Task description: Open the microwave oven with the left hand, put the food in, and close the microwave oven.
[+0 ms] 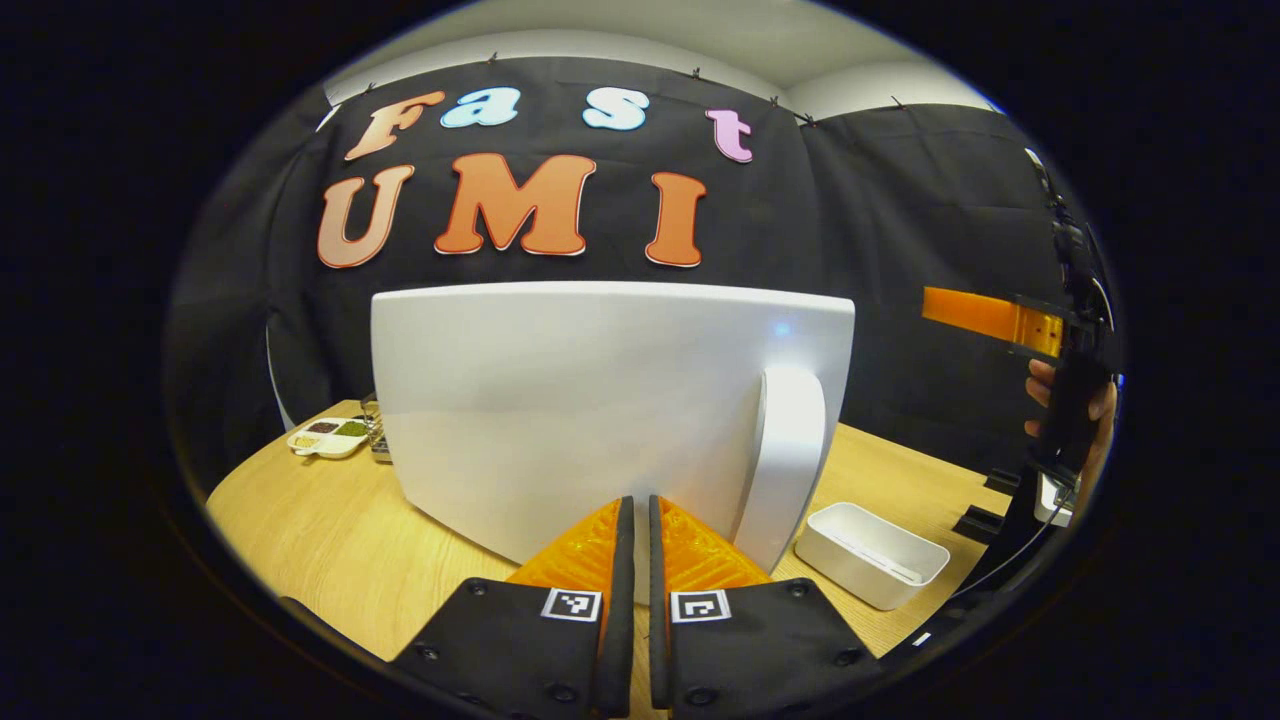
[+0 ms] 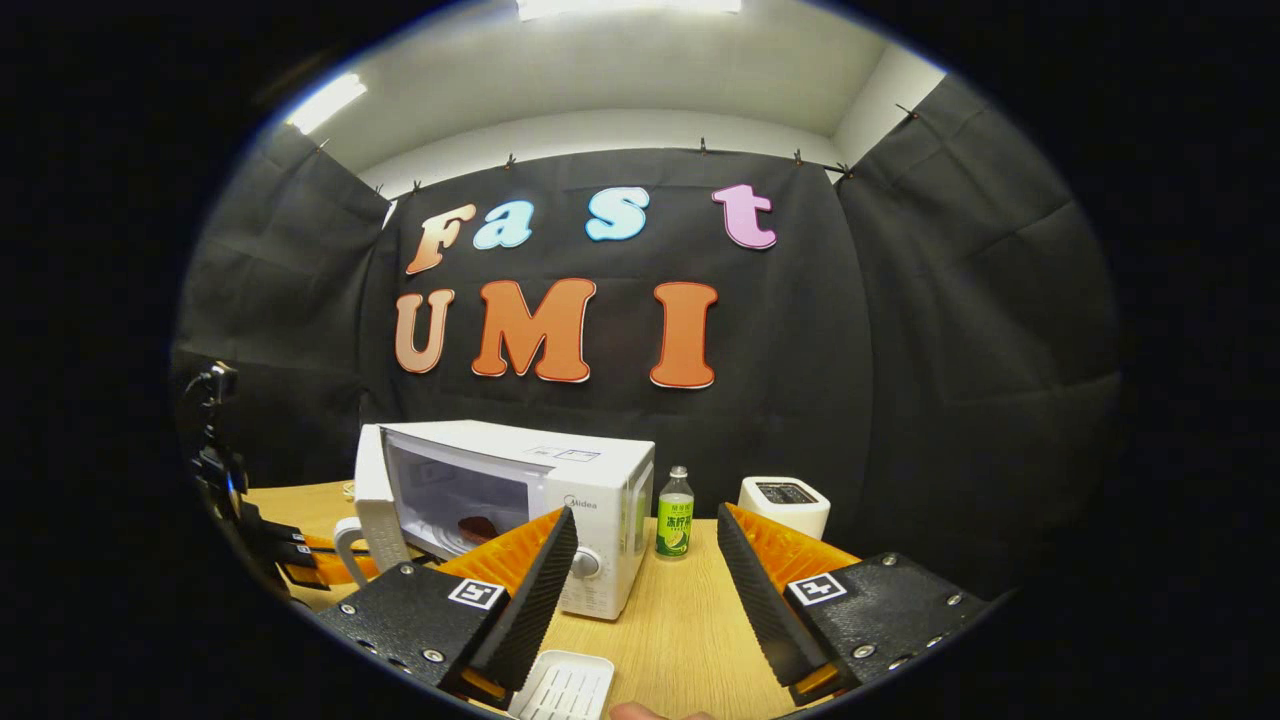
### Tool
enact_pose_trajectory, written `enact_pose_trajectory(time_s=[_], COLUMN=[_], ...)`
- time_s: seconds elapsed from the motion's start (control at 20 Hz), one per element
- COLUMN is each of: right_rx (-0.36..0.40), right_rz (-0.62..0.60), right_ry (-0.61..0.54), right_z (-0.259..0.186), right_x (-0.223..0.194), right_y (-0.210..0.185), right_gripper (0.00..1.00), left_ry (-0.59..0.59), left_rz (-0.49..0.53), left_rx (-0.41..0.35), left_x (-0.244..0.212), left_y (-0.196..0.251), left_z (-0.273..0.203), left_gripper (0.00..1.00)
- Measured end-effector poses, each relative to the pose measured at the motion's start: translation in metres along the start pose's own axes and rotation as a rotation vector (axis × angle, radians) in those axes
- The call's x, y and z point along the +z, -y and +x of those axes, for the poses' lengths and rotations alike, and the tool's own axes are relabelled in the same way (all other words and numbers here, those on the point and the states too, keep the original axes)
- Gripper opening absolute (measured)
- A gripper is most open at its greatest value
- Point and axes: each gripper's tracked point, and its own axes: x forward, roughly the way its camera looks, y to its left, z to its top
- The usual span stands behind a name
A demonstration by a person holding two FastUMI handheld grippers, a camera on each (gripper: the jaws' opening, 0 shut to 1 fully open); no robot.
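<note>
**Microwave door stands open, food inside**

A pale wood worktop [image 2: 680,620] carries everything, closed in by black cloth walls under a white ceiling with strip lights.

The white microwave [image 2: 590,470] sits toward the back of the worktop, its door [image 2: 375,500] swung out on its left side. A dark reddish piece of food [image 2: 475,527] lies on the cavity floor. Just right of the microwave stands a small bottle [image 2: 675,512] with a green label, too small to read, and farther right a white boxy appliance [image 2: 785,503]. A maker's logo marks the microwave's front panel above the knob.

In the left gripper view the door's outer face [image 1: 600,400] looms close, its handle [image 1: 790,450] near the free edge. The left claw [image 1: 641,520] is clenched with nothing between its fingers, the tips just in front of the door. Right of the door lies an empty white tray [image 1: 870,552]; left of it, a divided dish [image 1: 328,437] of small foods.

The right claw [image 2: 647,535] is released, fingers wide apart, held well in front of the microwave over open worktop.
</note>
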Motion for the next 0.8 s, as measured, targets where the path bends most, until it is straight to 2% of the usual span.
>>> enact_pose_trajectory(time_s=[0.2,0.25,0.4,0.8], right_rx=[-0.021,-0.026,-0.047,-0.049], right_rz=[0.011,0.013,0.025,0.034], right_ry=[-0.003,-0.003,-0.009,-0.008], right_z=[-0.003,-0.003,-0.005,-0.001], right_x=[-0.002,-0.003,-0.009,-0.013], right_y=[0.021,0.026,0.04,0.048], right_gripper=[0.88,0.88,0.88,0.88], left_ry=[-0.011,-0.014,-0.021,-0.01], left_rz=[0.013,0.009,0.012,0.024], left_rx=[0.001,-0.001,0.006,0.056], left_x=[0.001,0.001,0.002,0.007], left_y=[0.014,0.017,0.019,0.023], left_z=[0.032,0.04,0.062,0.11], left_gripper=[0.15,0.12,0.12,0.12])
